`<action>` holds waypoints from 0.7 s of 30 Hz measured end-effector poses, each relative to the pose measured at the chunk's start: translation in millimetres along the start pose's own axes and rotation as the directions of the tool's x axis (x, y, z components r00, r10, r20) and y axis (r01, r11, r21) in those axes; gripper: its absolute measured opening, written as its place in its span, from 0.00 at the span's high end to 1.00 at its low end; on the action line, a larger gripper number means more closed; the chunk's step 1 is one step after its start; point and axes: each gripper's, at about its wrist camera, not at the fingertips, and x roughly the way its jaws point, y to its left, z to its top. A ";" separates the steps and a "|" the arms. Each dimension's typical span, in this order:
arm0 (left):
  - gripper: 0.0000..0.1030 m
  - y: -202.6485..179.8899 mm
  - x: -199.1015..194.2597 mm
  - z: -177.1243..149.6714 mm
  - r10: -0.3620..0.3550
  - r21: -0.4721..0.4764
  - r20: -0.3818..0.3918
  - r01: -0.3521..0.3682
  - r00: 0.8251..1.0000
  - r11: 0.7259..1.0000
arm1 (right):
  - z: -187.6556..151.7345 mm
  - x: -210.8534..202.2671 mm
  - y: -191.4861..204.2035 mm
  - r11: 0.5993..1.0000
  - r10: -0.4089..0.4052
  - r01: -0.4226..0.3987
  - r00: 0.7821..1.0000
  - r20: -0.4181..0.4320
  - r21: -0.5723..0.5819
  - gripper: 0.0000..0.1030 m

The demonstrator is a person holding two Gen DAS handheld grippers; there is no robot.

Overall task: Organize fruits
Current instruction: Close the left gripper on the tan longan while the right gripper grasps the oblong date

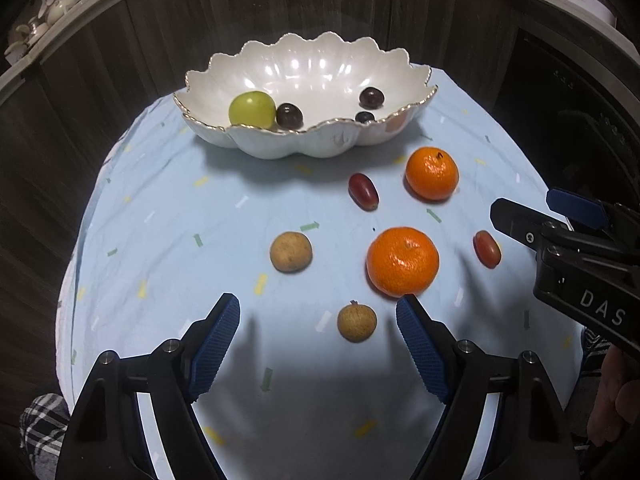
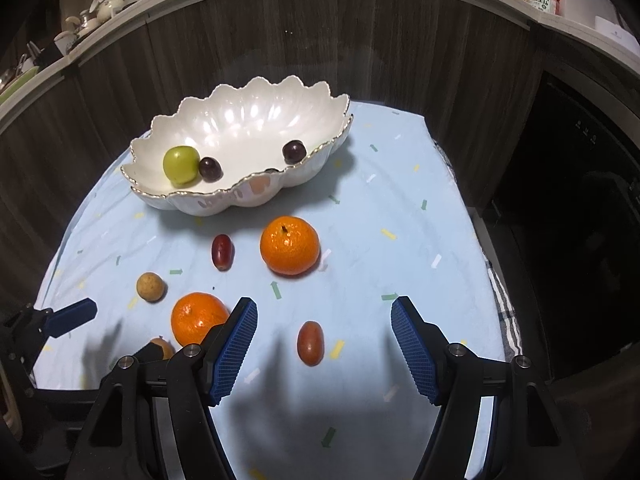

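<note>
I see the surface [image 1: 168, 216] under a pale blue cloth with little arrow prints, pushed up against dark wood panelling. At its far side sits the scalloped white bowl [image 1: 320, 60], the collecting point as I read the task: a green fruit [image 1: 252, 109] and three dark grapes already lie inside. The fruit not yet gathered is scattered on the cloth nearer me. One mandarin [image 1: 432, 173] lies just in front of the bowl, the second mandarin [image 1: 402, 261] closer, with a red grape [image 1: 363, 191] between them and off to the left. A brown longan [image 1: 291, 251] sits alone mid-cloth; a smaller longan [image 1: 356, 322] lies nearest my left tool [image 1: 318, 312], whose blue pads stand apart with nothing between them, angled down toward it, so I judge that is my next pick. My right tool [image 2: 324, 316] is likewise spread wide and empty, tilted over another red grape [image 2: 310, 343], which lies ahead of its pads, untouched, probably its own target.
</note>
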 end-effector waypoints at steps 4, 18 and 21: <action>0.28 -3.0 4.8 -3.1 -0.008 0.010 -0.008 0.009 1.000 1.000 | -1.7 5.7 0.2 1.000 -0.004 0.003 1.000 -0.016 -0.003 0.32; 0.44 -4.7 15.4 -5.7 -0.021 0.001 -0.029 0.021 0.999 1.000 | -8.3 25.0 -0.1 1.000 -0.011 0.010 0.997 -0.072 -0.015 0.35; 0.47 -4.5 17.8 -6.6 -0.025 -0.005 -0.036 0.025 0.999 1.000 | -9.8 28.6 -0.5 1.000 -0.011 0.010 0.996 -0.087 -0.013 0.38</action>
